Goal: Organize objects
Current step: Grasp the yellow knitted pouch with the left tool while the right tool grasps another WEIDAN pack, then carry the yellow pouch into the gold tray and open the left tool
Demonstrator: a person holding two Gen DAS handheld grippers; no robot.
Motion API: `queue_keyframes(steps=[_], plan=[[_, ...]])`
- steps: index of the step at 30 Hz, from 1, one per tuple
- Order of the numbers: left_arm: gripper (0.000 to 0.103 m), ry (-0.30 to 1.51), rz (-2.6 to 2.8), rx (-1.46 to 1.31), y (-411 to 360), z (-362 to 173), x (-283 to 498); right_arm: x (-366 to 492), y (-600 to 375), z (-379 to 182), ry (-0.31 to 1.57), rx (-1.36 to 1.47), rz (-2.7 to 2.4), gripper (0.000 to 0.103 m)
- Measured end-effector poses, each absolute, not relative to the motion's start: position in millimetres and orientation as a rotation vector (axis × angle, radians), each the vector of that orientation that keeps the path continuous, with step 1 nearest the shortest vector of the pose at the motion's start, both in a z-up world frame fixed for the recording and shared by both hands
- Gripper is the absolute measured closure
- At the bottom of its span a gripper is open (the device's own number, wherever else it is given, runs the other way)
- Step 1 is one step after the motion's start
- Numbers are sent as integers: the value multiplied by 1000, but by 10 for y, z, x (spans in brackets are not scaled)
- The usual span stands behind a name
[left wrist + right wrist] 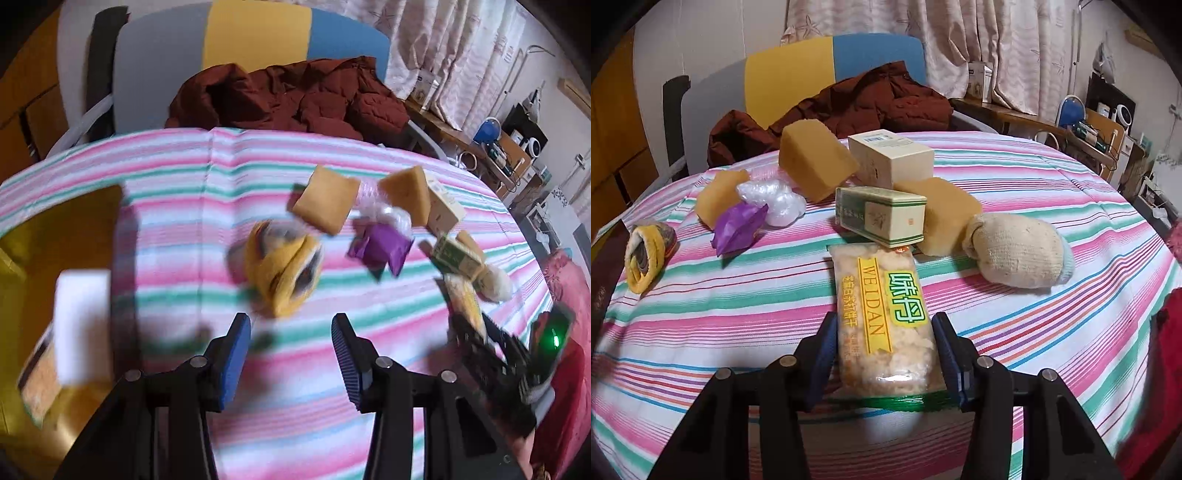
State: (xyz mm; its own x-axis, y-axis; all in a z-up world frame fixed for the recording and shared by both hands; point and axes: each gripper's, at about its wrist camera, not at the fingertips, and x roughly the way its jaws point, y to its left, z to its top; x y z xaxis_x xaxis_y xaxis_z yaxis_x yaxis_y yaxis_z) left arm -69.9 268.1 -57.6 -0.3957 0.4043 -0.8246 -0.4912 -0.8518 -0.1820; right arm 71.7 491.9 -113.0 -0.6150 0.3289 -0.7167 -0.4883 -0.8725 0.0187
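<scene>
Weidan cracker pack (884, 325) sits right between the right gripper (884, 332) pads, which look clamped on it, lying on the striped tablecloth (1034, 325). Left gripper (291, 347) hangs released, nothing in it, near the rolled yellow sock (284, 266).

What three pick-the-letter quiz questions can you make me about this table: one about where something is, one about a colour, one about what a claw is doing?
1. Where does the green-and-cream box lie?
A. Just behind the cracker packet
B. On the chair
C. Inside the sock

2. What colour is the crumpled wrapper?
A. Black
B. Purple
C. Orange

3. What is the right claw doing?
A. Holding the sock ball
B. Standing around nothing
C. Standing around the cracker packet

Answers:
1 A, the box sits at the packet's far end.
2 B, it is plainly purple.
3 C, the packet lies between its blue pads.
</scene>
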Motion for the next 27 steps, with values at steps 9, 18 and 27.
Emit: queue_keyframes(steps=[9,18,27], plan=[[56,271,2307,-1260,3088,-813,-1100,728,4937,-1150,316,-1003,2476,50],[78,301,2327,-1219,2959,-947,-1143,726,4947,-1161,321,-986,2482,50],[78,80,2393,-1082,2308,-376,-1088,707,4919,-1160,293,-987,2471,51]])
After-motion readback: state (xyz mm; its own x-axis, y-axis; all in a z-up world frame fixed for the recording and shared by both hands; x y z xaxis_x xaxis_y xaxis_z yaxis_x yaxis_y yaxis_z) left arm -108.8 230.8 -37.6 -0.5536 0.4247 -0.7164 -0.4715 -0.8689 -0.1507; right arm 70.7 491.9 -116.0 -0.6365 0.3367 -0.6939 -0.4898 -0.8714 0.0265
